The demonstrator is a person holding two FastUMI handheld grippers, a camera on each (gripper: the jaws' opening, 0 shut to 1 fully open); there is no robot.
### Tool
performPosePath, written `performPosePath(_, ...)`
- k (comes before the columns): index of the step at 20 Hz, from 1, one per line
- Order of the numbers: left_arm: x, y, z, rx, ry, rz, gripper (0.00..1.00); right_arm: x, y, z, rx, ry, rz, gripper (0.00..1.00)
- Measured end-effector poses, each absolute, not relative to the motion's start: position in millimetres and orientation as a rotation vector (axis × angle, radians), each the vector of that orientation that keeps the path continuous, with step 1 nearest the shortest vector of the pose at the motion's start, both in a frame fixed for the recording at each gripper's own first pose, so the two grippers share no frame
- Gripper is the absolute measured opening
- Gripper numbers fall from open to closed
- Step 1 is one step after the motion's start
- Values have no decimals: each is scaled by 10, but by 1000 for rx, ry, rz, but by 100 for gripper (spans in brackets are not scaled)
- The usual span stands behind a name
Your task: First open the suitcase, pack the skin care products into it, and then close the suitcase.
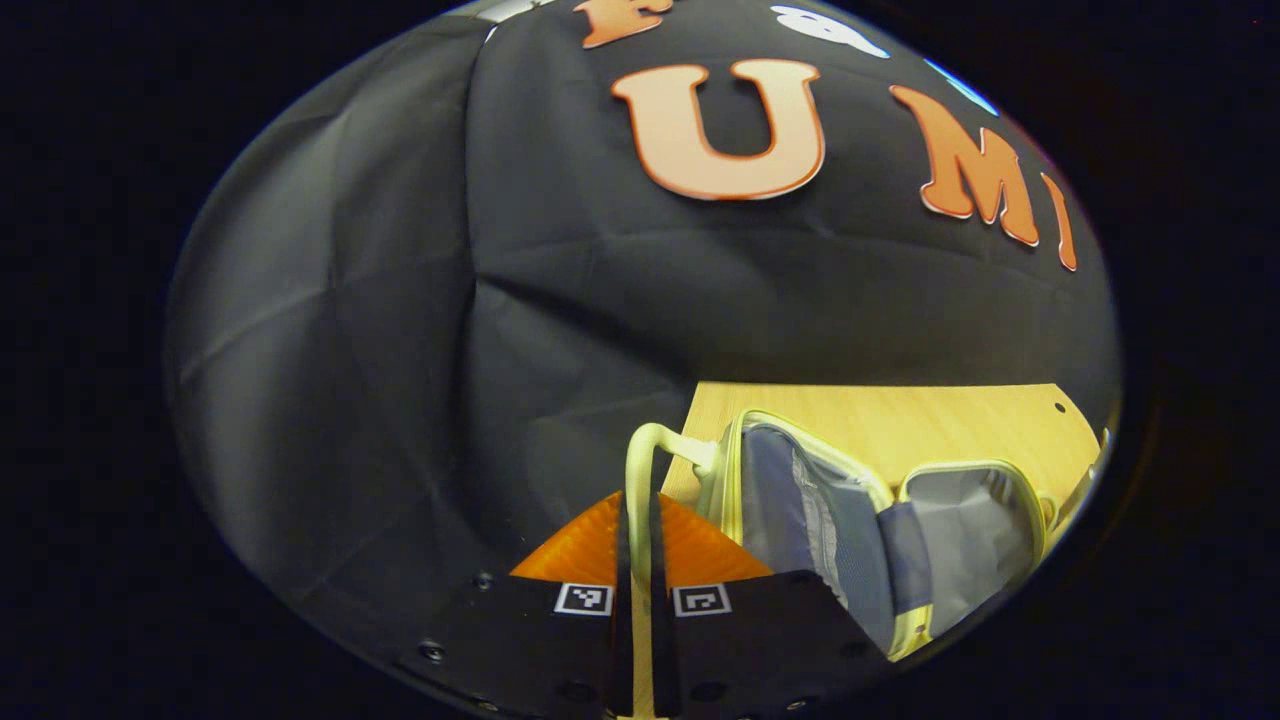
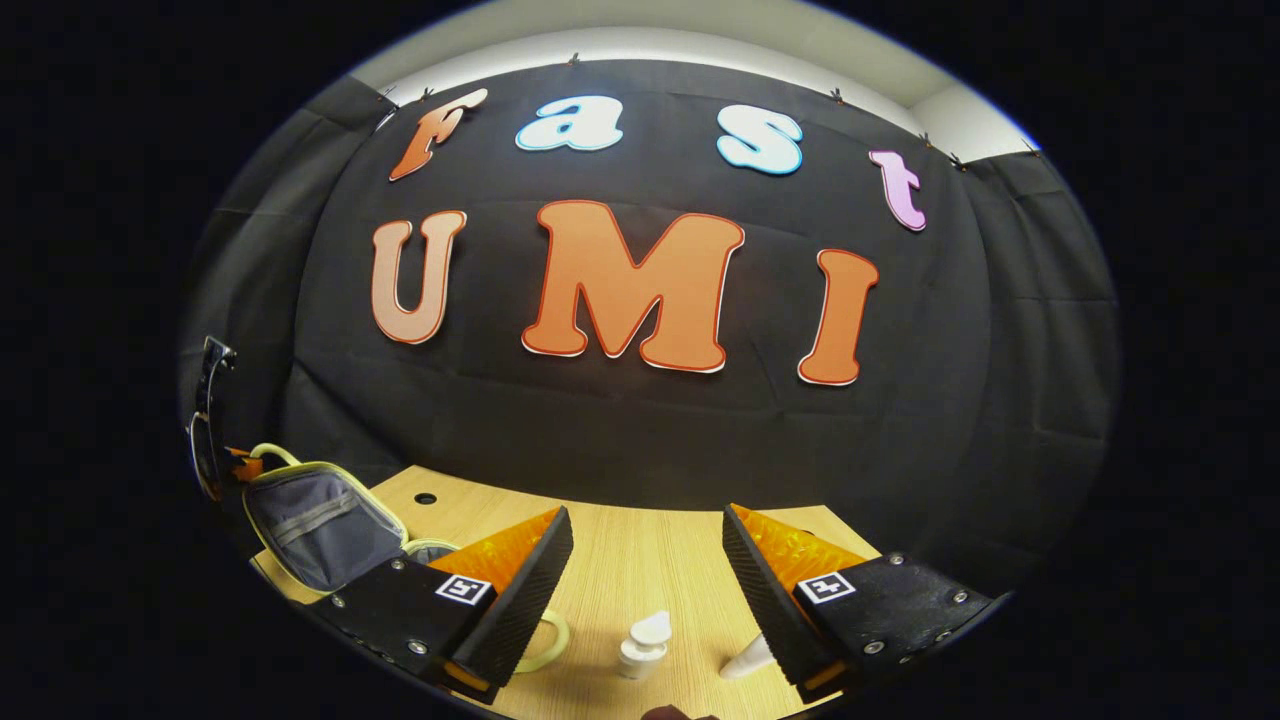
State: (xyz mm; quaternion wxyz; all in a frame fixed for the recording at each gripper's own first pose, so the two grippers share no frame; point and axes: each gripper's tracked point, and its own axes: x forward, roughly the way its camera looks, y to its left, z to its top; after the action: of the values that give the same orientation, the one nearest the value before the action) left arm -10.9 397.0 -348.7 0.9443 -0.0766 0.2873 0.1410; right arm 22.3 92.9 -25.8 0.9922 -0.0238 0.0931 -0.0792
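The pale yellow suitcase stands open on the wooden table, its grey-blue lining showing. My left gripper is shut on the suitcase's thin yellow handle and holds one half raised. In the right gripper view the suitcase sits at the far left, with the left gripper at its top handle. My right gripper hangs open above the table, nothing between its fingers. Below it stand a small white pump bottle and a white tube, partly hidden by the right finger.
A second yellow handle loop of the suitcase lies on the table by the right gripper's left finger. A small round hole marks the table near its back edge. The black cloth wall rises close behind the table.
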Motion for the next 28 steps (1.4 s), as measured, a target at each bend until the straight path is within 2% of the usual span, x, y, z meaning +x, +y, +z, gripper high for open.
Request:
performPosePath(5,-124,3987,-4282,-252,679,282,8,166,921,-250,-53,206,-179,95)
performPosePath(6,-149,4086,-4382,-200,696,325,8,154,910,-260,-53,208,-183,95)
performPosePath(7,-95,4132,-4416,-162,686,326,20,154,889,-271,-57,211,-191,95)
performPosePath(8,-50,4103,-4388,-151,675,322,20,131,868,-283,-62,214,-200,95)
performPosePath(11,-55,4036,-4178,-157,651,302,30,111,818,-337,-67,225,-212,95)
performPosePath(13,-56,3863,-3995,-135,624,281,34,105,798,-381,-66,228,-211,95)
performPosePath(16,-10,3501,-3685,-110,563,236,75,104,758,-432,-65,225,-201,95)
performPosePath(18,4,3271,-3419,-81,524,217,83,93,709,-483,-59,227,-196,95)
performPosePath(24,116,2346,-2609,-37,390,141,90,75,405,-582,-58,211,-179,96)
performPosePath(28,183,1416,-2371,-30,361,58,90,30,128,-774,-56,226,-144,96)
